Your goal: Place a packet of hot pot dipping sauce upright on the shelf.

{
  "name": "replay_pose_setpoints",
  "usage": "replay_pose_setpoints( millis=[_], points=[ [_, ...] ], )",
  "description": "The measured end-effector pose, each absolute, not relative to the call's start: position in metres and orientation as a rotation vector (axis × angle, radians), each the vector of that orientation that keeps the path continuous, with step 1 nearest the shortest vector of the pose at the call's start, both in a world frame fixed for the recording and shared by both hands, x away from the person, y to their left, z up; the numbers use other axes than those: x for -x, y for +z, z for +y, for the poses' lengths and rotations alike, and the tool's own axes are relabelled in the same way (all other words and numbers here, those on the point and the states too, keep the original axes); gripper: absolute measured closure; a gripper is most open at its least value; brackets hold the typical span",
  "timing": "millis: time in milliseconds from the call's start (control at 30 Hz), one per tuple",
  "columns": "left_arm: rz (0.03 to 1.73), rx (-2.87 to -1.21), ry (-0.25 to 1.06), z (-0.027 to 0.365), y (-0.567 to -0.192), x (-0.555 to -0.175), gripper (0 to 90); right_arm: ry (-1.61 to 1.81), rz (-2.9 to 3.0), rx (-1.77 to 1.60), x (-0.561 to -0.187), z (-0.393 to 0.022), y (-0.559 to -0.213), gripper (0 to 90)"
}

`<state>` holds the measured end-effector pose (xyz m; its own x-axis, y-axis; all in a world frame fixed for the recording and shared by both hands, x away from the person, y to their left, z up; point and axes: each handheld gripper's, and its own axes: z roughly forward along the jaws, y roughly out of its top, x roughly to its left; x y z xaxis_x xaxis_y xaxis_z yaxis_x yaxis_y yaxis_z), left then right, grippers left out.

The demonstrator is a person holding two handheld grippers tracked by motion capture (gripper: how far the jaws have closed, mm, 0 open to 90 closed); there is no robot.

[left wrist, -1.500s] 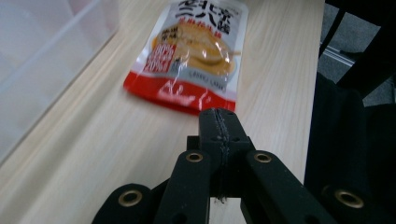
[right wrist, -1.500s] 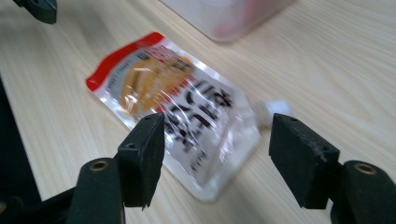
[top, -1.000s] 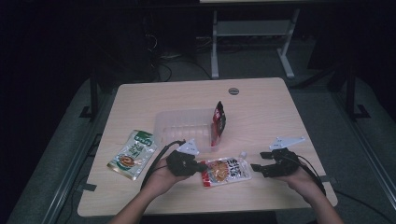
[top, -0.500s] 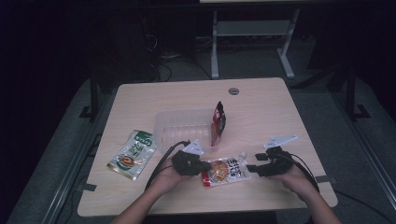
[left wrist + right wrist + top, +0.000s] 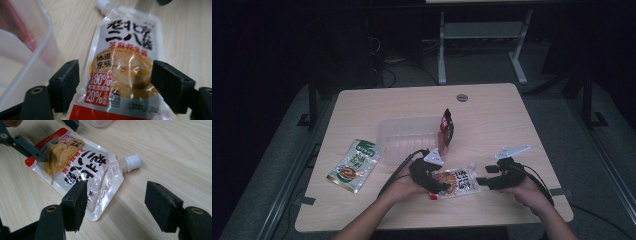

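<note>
From above, the sauce pouch (image 5: 455, 182) lies flat between my grippers, nearer my left gripper (image 5: 428, 176) than my right gripper (image 5: 489, 180); since a second ago the left sank onto it. In the left gripper view its jaws, just opened, straddle the pouch unpinched, long axis running away toward the cap (image 5: 103, 3). In the right gripper view my jaws stand spread, the pouch's spout corner between them, nothing held.

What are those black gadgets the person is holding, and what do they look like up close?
Handheld tools: the left gripper and right gripper are black, each with two blocky, square-ended jaws with small holes. A pale grey three-cornered plate sits on top, and a black cable trails back. The forearms are bare, no sleeves.
</note>
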<state>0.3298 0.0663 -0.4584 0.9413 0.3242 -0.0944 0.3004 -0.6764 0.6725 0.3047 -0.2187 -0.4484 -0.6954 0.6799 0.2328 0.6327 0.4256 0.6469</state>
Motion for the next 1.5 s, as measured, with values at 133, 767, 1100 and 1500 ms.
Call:
replay_pose_setpoints(
  millis=[133,767,1100,1500],
  points=[
    [0.434,-2.381,0.035,0.065,-0.464,-0.331,18.4,1.131,2.611,-1.195,-0.304,-0.218,-0.449,34.0],
    [0.426,-2.330,0.074,0.075,-0.463,-0.328,81.1,1.189,2.657,-1.188,-0.305,-0.212,-0.452,32.4],
    [0.417,-2.329,0.083,0.073,-0.464,-0.326,85.2,1.228,2.728,-1.196,-0.312,-0.200,-0.460,37.6],
    [0.436,-2.303,0.057,0.075,-0.467,-0.327,85.7,1.312,2.781,-1.193,-0.318,-0.188,-0.464,67.3]
  ],
)
